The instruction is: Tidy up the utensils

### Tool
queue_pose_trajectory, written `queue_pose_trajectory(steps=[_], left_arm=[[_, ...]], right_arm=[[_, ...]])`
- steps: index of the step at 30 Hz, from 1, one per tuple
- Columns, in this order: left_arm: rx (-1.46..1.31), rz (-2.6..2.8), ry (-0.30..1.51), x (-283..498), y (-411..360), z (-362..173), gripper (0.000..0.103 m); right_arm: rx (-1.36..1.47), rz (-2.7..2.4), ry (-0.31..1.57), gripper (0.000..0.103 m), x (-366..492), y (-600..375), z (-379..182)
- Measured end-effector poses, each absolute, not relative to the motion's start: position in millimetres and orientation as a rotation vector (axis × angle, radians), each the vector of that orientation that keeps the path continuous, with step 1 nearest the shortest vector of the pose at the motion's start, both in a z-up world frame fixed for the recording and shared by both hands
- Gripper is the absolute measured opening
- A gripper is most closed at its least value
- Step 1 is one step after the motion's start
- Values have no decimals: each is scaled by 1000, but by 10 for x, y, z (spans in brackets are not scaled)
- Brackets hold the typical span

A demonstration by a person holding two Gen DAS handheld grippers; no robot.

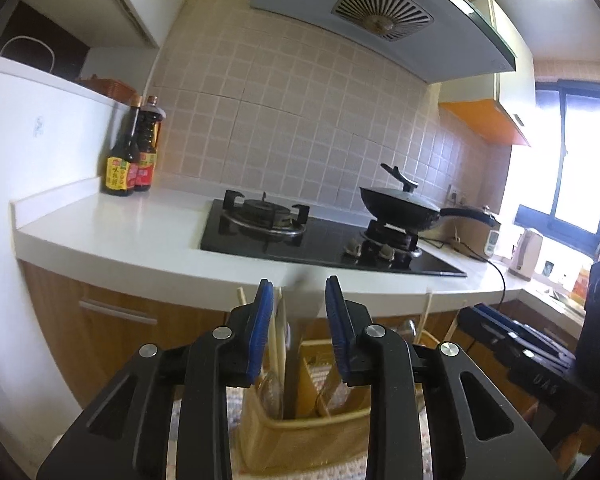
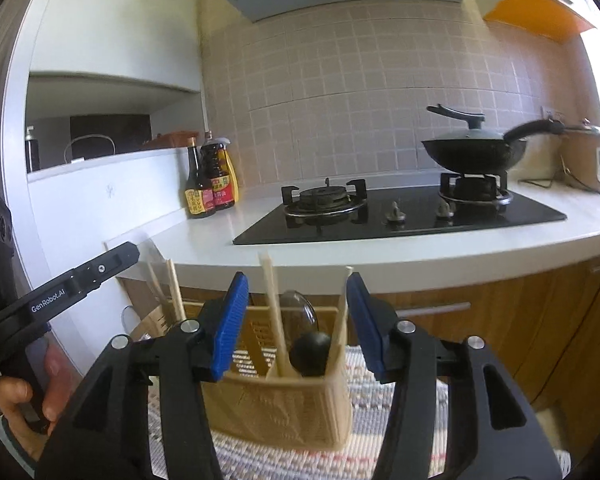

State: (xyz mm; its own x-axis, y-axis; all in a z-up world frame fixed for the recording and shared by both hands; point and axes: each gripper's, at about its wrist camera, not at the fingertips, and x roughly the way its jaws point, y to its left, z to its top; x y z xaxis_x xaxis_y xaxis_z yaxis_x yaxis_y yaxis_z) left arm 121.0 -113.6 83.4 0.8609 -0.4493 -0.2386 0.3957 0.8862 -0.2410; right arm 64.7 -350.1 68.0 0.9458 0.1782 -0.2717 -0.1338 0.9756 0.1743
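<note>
A beige utensil holder [image 2: 284, 404] stands on a striped woven mat, with pale chopsticks [image 2: 274, 312], a clear spoon and a black round-ended utensil [image 2: 310, 352] upright in it. It also shows in the left wrist view [image 1: 300, 432], holding chopsticks and a grey flat utensil [image 1: 296, 344]. My left gripper [image 1: 298, 300] is open above the holder, with the grey utensil standing between its blue pads without touching. My right gripper [image 2: 296, 300] is open and empty, just in front of the holder. The left gripper's body shows at the left of the right wrist view [image 2: 60, 292].
A white counter [image 2: 204, 244] carries a black gas hob [image 2: 400, 216], a lidded black wok [image 2: 472, 152] and dark sauce bottles [image 2: 208, 184]. Wooden cabinets [image 2: 480, 320] stand below. A rice cooker [image 2: 584, 160] and cable sit at the right.
</note>
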Motion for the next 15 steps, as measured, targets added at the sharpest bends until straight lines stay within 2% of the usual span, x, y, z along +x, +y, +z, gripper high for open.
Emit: queue_pose_trajectory(steps=[1,3,8,11,15], left_arm=[[-188,-456,300,1151,-1109,836,36],[-192,-470,299,1017,-1068,837,58],[-174,-476,307,638,-1022,814,65],[-195,-468,304,444,-969,795,76],[-213,-442,308,239,-906,743,83]], right_arm=[[163,161,295,48,604,-3527,684],[180,162,305,50,466,-3560,665],[189,153,326,61,207,-3580,636],[188,134,327,65,55,-3596,622],[193,106,332,77,-137,-3607,556]])
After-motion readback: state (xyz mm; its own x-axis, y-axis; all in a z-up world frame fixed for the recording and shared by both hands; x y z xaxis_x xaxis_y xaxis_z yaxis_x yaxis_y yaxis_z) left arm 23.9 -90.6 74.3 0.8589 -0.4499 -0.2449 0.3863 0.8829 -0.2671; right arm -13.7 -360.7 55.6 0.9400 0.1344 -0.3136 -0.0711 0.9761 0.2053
